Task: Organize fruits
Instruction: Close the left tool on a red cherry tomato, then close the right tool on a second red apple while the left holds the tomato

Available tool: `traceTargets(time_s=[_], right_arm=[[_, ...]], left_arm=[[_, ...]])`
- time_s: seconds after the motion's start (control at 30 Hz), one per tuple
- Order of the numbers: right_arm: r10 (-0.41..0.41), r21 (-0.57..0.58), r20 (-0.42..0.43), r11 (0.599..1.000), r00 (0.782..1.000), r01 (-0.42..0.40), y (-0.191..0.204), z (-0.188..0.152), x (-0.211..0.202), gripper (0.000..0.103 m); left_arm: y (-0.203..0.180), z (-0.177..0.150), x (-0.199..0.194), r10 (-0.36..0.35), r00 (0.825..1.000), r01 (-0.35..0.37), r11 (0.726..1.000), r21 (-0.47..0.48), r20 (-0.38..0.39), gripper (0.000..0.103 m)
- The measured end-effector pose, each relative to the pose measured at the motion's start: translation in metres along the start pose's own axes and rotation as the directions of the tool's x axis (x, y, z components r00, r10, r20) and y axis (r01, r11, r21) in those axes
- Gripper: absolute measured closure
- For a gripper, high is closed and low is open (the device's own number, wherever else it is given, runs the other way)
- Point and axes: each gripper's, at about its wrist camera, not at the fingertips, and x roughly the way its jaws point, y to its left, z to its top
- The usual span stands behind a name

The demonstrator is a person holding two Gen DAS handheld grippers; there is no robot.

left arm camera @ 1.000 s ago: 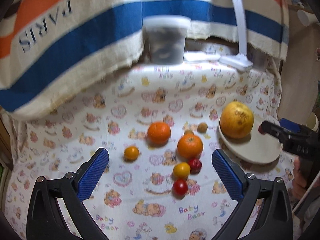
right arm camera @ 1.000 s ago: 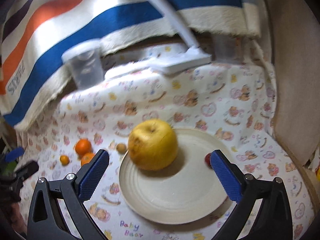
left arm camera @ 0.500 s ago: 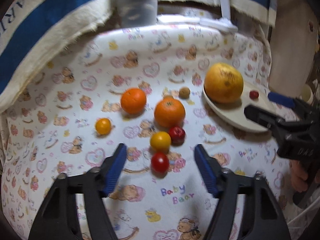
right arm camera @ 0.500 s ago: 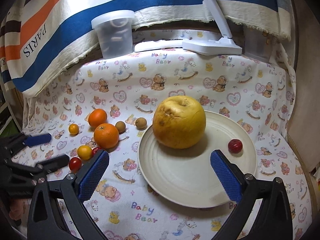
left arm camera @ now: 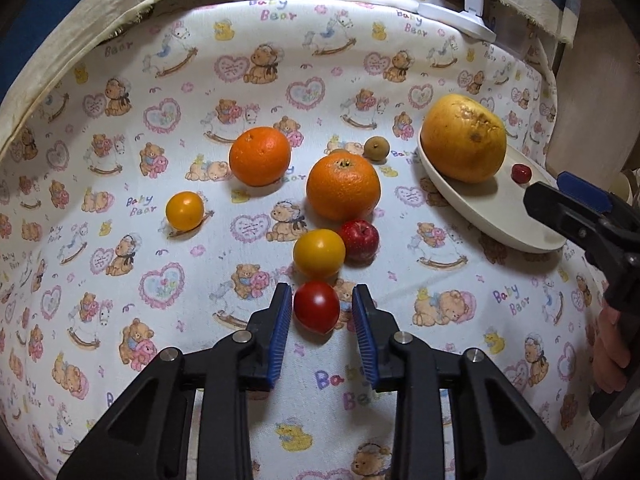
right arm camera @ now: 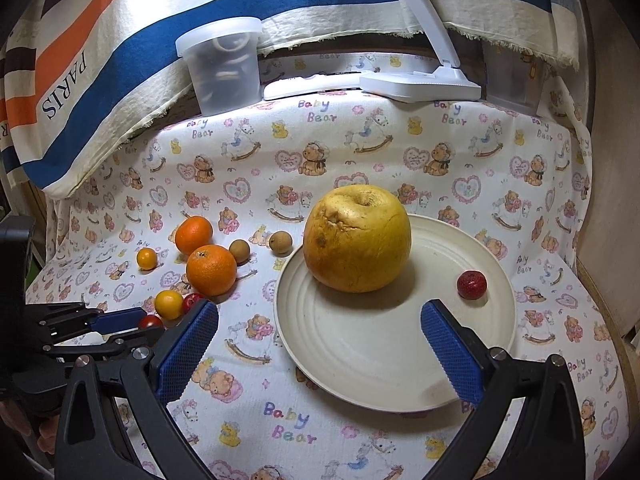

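Observation:
On the bear-print cloth a red cherry tomato [left arm camera: 316, 306] lies between the blue pads of my left gripper [left arm camera: 322, 296]. Its jaws are closing, and a thin gap still shows on each side of the tomato. Just beyond lie a yellow tomato [left arm camera: 319, 253], a small red fruit [left arm camera: 359, 239], two oranges [left arm camera: 343, 186] [left arm camera: 260, 156] and another yellow tomato [left arm camera: 185, 211]. A cream plate [right arm camera: 400, 400] holds a big yellow pomelo [right arm camera: 356, 240] and a small red fruit [right arm camera: 472, 285]. My right gripper [right arm camera: 319, 312] hangs open over the plate's near side, holding nothing.
Two small brown fruits [right arm camera: 240, 250] [right arm camera: 280, 243] lie left of the plate. A clear lidded tub [right arm camera: 224, 72], a white lamp base [right arm camera: 420, 84] and a striped cloth [right arm camera: 100, 60] line the back. A wooden panel [right arm camera: 608, 160] closes off the right side.
My left gripper came down onto the red tomato and its jaws narrowed from wide open to just outside the fruit. The right gripper drew back slightly at first, then held still.

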Motion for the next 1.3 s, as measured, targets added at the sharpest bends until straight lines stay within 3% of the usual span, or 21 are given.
traceTargets(time_s=[0.07,0.2,0.47,0.8,1.0,1.17,1.3], right_arm=[[-0.002,-0.001,0.001,1.0,1.0,0.002,0.0,0.0,0.0,0.001],[-0.004,-0.007,0.0,1.0,1.0,0.004,0.002,-0.001,0.001,0.001],[0.014,-0.004,0.006,1.0,1.0,-0.014,0.004,0.001,-0.003,0.001],[0.085,-0.07,-0.029,0.994,0.996,-0.087,0.039,0.009,0.002,0.002],[0.167,-0.129,-0.126,0.975,0.978,-0.183,0.077,0.011,0.026,0.031],[0.141,-0.175,-0.203,0.968,0.969,-0.177,0.097,0.003,0.053,0.062],[0.145,-0.164,-0.247,0.968,0.958,-0.188,0.101,-0.008,0.07,0.067]], left_arm=[[0.001,0.0,0.002,0.0,1.0,0.0,1.0,-0.007,-0.004,0.081],[0.006,0.003,-0.005,-0.001,1.0,0.001,1.0,-0.026,0.017,0.081],[0.025,0.016,-0.047,0.048,0.986,-0.038,0.997,-0.065,0.159,0.081],[0.056,0.023,-0.062,0.119,0.969,-0.092,0.987,-0.128,0.216,0.081],[0.078,0.025,-0.059,0.142,0.969,-0.107,0.979,-0.176,0.204,0.081],[0.083,0.025,-0.06,0.149,0.967,-0.111,0.976,-0.185,0.205,0.081],[0.083,0.024,-0.06,0.136,0.969,-0.098,0.978,-0.185,0.208,0.081]])
